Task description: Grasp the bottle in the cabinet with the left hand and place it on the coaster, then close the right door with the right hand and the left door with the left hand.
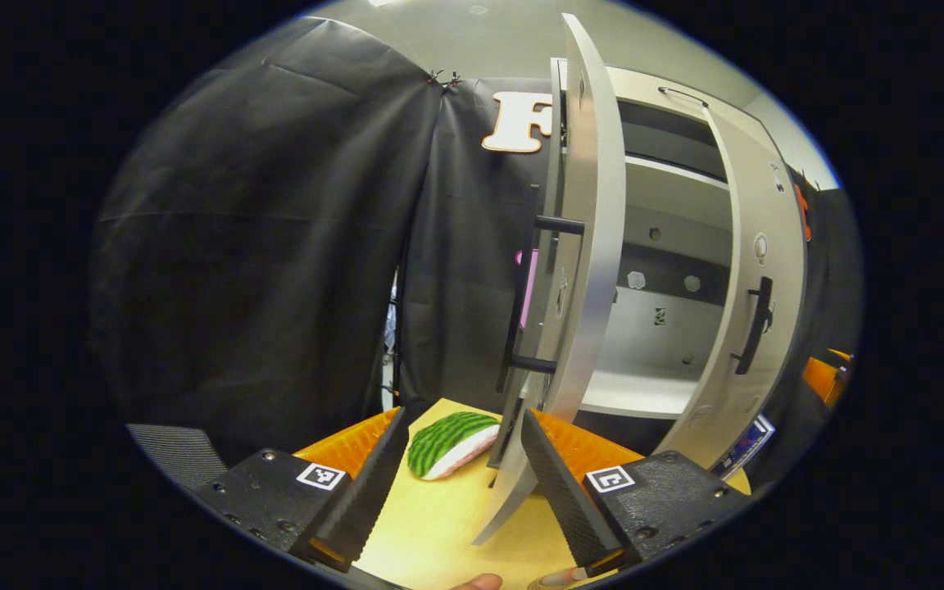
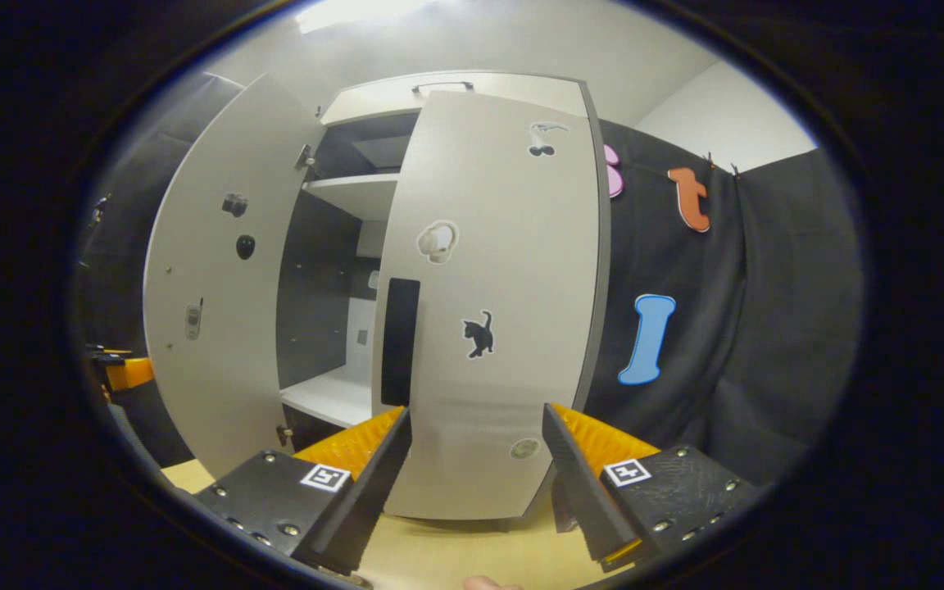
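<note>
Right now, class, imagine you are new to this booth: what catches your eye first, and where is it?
The tall cabinet with both doors ajar dominates. A black cat sticker sits mid-way on the right door, and a watermelon-striped pad lies on the table beside the left door.

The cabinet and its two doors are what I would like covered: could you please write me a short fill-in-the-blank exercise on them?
1. Both doors of the cabinet stand ____.
2. In the right gripper view, the right door bears a sticker of a black ____.
3. In the left gripper view, the watermelon-patterned piece lies on the ____ between that gripper's fingers.
4. The left gripper and right gripper both have their jaws ____.

Missing words: open; cat; table; open
</note>
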`<state>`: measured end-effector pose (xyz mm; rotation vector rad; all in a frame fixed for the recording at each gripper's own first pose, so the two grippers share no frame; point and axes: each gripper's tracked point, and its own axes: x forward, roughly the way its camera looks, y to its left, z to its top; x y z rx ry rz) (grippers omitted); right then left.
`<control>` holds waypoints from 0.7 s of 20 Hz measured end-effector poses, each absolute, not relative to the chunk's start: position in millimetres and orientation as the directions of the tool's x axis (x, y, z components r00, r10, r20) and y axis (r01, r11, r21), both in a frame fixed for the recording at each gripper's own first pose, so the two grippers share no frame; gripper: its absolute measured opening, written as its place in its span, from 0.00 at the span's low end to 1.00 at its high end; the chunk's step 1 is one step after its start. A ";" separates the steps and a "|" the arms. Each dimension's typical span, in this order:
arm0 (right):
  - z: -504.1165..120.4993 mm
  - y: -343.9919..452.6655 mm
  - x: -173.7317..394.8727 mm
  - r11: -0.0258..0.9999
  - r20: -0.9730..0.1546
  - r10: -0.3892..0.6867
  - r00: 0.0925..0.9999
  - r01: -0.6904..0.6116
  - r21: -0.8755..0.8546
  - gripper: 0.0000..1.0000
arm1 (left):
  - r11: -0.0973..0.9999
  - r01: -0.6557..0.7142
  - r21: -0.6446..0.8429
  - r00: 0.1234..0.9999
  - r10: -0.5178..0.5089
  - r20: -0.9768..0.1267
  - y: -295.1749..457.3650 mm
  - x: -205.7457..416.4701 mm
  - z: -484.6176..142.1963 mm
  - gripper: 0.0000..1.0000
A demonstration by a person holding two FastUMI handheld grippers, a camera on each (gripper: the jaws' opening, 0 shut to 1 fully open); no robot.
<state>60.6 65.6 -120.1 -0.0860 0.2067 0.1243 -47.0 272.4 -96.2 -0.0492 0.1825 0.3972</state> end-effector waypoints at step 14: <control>-104.6 36.7 39.3 0.996 -0.184 0.072 0.980 -0.081 -0.043 0.97 | 0.997 -0.067 -0.037 0.981 0.059 -0.186 134.7 8.4 -108.2 0.93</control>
